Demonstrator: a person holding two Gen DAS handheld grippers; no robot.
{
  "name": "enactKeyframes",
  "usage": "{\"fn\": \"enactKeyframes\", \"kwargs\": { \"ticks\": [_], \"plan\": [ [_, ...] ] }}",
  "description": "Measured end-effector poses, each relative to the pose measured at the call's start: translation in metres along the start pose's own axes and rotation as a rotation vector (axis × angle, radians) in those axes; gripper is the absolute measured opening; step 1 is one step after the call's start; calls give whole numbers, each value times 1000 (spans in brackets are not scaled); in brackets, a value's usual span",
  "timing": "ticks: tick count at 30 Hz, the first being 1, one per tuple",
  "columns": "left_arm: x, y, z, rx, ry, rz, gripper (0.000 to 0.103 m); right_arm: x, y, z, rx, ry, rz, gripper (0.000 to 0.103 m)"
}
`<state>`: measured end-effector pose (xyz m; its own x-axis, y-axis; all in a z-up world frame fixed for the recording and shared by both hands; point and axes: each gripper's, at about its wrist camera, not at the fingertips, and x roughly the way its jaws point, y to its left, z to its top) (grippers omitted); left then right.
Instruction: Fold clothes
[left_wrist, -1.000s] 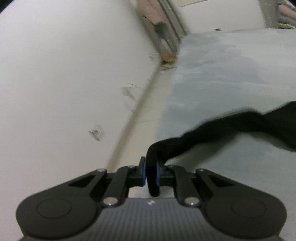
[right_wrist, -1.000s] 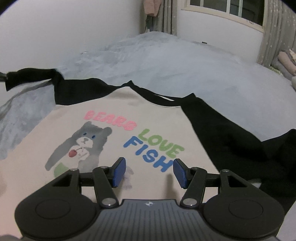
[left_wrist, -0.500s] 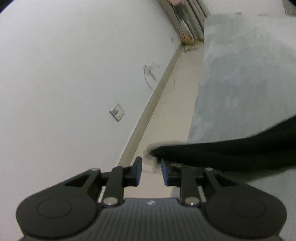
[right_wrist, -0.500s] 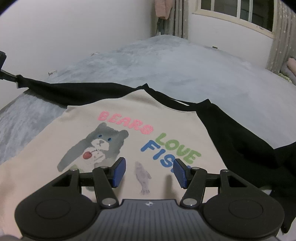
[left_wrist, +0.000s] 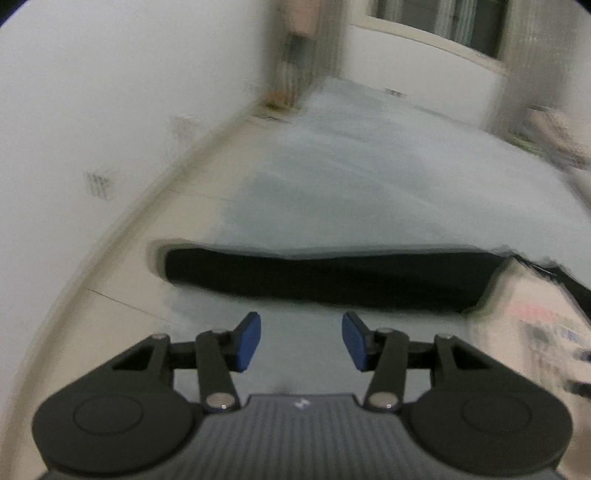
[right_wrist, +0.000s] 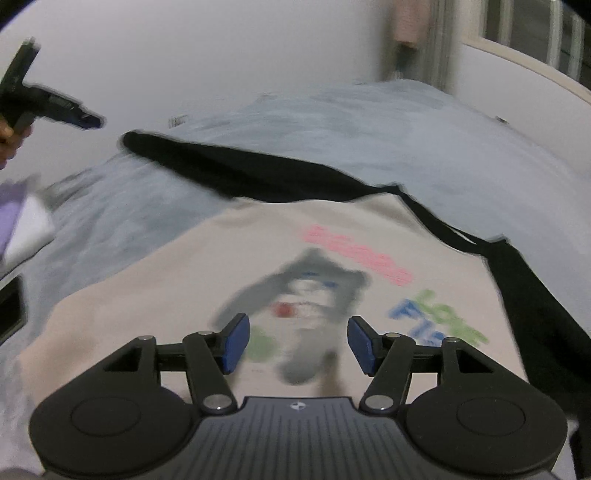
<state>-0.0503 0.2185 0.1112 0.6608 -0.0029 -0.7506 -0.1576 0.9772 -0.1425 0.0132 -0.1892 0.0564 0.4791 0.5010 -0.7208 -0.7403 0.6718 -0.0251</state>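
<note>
Sleeve lies crosswise ahead of the left claw

The shirt (right_wrist: 207, 280) is spread face up on the bed (left_wrist: 369, 177), and its black sleeve (left_wrist: 325, 280) stretches straight out sideways, long axis running left to right across the left wrist view, cuff end at the left near the bed's edge. The left claw (left_wrist: 301, 341) hangs just short of it, jaws wide apart and holding nothing, so it is the nearer one for a sleeve fold, which would likely mean a grip near the cuff and a carry rightward over the shirt. The right claw (right_wrist: 299, 345) hovers over the bear print (right_wrist: 306, 302), also spread wide and empty, well apart from that sleeve.
</note>
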Motion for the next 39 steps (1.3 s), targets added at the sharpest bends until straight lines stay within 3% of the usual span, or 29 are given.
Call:
{"fn": "enactKeyframes", "kwargs": {
  "ticks": [6, 10, 12, 13, 14, 20, 23, 26, 27, 31, 36, 39],
  "plan": [
    [4, -98, -88, 108, 149, -195, 42, -9, 40, -3, -88, 35, 63, 60],
    [12, -130, -127, 141, 214, -214, 42, -21, 53, -13, -146, 50, 119, 63],
    [12, -139, -140, 132, 217, -200, 39, -26, 58, -18, -171, 59, 144, 65],
    [10, -140, -141, 129, 210, -208, 27, -27, 60, -21, -182, 64, 155, 65],
    [5, -139, -138, 126, 198, -226, 3, -28, 61, -23, -190, 73, 166, 65],
    [-40, -119, -119, 73, 82, -350, 5, -35, 59, -38, -231, 107, 197, 65],
    [-36, -109, -117, 41, 83, -307, 11, -39, 39, -43, -118, 114, 149, 65],
    [-14, -98, -126, 9, 145, -231, 11, -44, 18, -48, 1, 122, 97, 65],
    [-10, -94, -130, -1, 168, -236, 13, -45, 11, -49, 41, 124, 80, 65],
    [-6, -90, -136, 8, 189, -257, 40, -68, -15, -72, 234, 115, 17, 65],
    [-5, -101, -140, 55, 193, -290, 46, -112, -33, -123, 471, 115, -92, 65],
    [-1, -106, -142, 60, 204, -296, 44, -138, -41, -154, 599, 82, -95, 65]
  ]
}}
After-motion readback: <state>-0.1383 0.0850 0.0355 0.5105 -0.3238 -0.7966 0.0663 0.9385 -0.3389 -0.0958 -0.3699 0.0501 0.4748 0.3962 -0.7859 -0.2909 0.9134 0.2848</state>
